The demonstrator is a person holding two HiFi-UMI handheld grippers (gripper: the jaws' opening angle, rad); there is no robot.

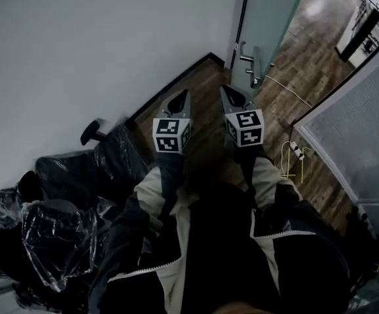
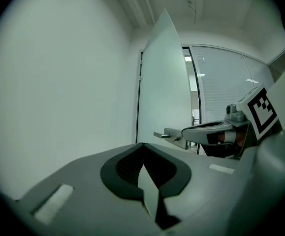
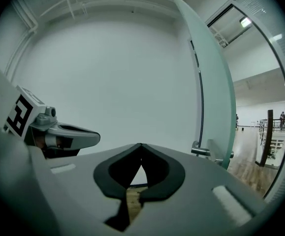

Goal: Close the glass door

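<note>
The left tool (image 1: 184, 95) has its jaws pressed together with nothing in them. The right tool (image 1: 227, 91) next to it is closed up and empty too. Both point at twelve o'clock. The glass door (image 1: 271, 12) stands open at one o'clock, well apart from them. Its handle (image 1: 251, 63) is closer to the right tool, so I think that one can reach it first.

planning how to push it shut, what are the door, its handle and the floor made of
Door: frosted glass, it seems; pale, translucent, matte green-tinted pane. Handle: likely brushed metal, silvery with soft sheen. Floor: wood-look planks, glossy; real wood or laminate unclear.
</note>
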